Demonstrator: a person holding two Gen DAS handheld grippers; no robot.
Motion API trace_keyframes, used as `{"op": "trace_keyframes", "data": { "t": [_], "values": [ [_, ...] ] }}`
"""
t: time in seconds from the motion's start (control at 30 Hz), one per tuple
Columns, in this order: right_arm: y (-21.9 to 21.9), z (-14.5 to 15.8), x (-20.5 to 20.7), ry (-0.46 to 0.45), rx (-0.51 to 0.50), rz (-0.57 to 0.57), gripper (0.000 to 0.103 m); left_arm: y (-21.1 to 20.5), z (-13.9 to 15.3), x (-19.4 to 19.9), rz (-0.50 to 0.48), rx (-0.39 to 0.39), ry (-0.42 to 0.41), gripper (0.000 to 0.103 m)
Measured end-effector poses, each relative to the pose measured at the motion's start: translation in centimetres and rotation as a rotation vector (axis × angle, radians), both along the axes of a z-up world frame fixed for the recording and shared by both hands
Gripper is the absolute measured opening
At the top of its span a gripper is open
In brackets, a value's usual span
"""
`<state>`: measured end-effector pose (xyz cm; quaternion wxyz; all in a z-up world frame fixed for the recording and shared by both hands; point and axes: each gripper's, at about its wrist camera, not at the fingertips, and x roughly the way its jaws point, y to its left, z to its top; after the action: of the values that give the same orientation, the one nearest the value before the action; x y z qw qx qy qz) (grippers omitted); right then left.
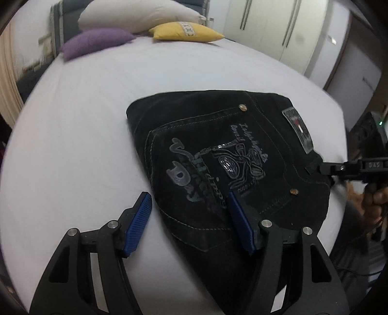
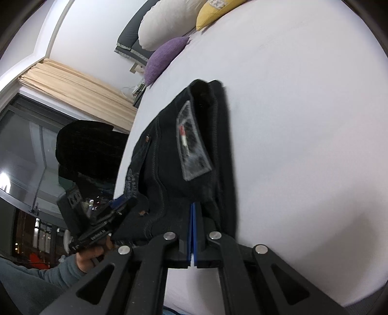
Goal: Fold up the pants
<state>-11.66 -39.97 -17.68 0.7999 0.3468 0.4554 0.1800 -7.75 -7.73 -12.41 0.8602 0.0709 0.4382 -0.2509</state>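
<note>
Black pants (image 1: 218, 155) lie folded into a compact stack on the white bed (image 1: 84, 121), back pocket with embroidery facing up. My left gripper (image 1: 189, 208) is open just above the stack's near left edge, one blue pad off the cloth, the other over the pocket. My right gripper (image 2: 193, 206) is shut on the waistband edge of the pants (image 2: 174, 150), beside the label patch (image 2: 192, 147). It shows in the left wrist view at the right edge (image 1: 325, 168).
A purple cushion (image 1: 94, 42), a white pillow (image 1: 138, 15) and a yellow cushion (image 1: 184, 31) lie at the head of the bed. White wardrobe doors (image 1: 278, 26) stand beyond. A window with beige curtain (image 2: 72, 84) is to the left.
</note>
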Motion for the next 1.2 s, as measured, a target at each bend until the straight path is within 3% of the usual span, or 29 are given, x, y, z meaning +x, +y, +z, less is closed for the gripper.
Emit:
{"op": "trace_keyframes", "data": {
  "t": [0.1,0.2,0.27,0.33,0.4,0.47,0.6,0.63,0.77,0.93,1.0,1.07,1.2],
  "values": [
    [-0.1,0.2,-1.2,-0.003,-0.024,0.012,0.0,-2.0,-0.4,-1.7,-0.041,0.109,-0.1,0.064],
    [0.8,0.9,-1.8,0.019,-0.112,0.056,0.0,-3.3,-0.2,-3.7,-0.07,0.213,-0.197,0.064],
    [1.0,1.4,-2.2,0.039,-0.185,0.068,0.0,-3.4,0.8,-4.6,-0.076,0.234,-0.206,0.065],
    [0.0,2.6,-2.6,0.024,-0.198,0.042,0.01,-1.9,2.5,-5.0,-0.047,0.172,-0.184,0.072],
    [-1.2,4.5,-2.4,-0.016,-0.201,-0.01,0.048,0.0,3.9,-4.6,0.008,0.114,-0.178,0.083],
    [-2.4,5.8,-1.6,-0.063,-0.155,-0.048,0.06,2.1,5.1,-3.6,0.071,0.019,-0.142,0.094],
    [-3.0,5.9,2.8,-0.079,-0.048,-0.027,0.062,5.0,3.8,0.7,0.151,-0.16,0.07,0.094],
    [-2.9,5.1,4.1,-0.056,-0.028,-0.015,0.062,5.6,2.6,2.2,0.173,-0.226,0.165,0.094],
    [-2.2,0.2,8.2,0.108,0.043,0.022,0.061,5.7,-0.9,5.1,0.184,-0.336,0.362,0.094],
    [-0.9,-0.8,9.6,0.107,0.107,0.033,0.06,4.4,-2.1,6.8,0.148,-0.391,0.43,0.094],
    [-0.2,-1.0,10.0,0.113,0.092,0.047,0.051,3.5,-2.1,7.2,0.121,-0.409,0.452,0.091],
    [0.2,-0.8,10.1,0.126,0.07,0.046,0.042,2.5,-1.8,6.9,0.1,-0.397,0.467,0.065],
    [1.4,0.5,9.7,0.113,-0.052,0.053,0.034,1.4,-1.3,6.3,0.108,-0.324,0.416,0.048]
  ]
}}
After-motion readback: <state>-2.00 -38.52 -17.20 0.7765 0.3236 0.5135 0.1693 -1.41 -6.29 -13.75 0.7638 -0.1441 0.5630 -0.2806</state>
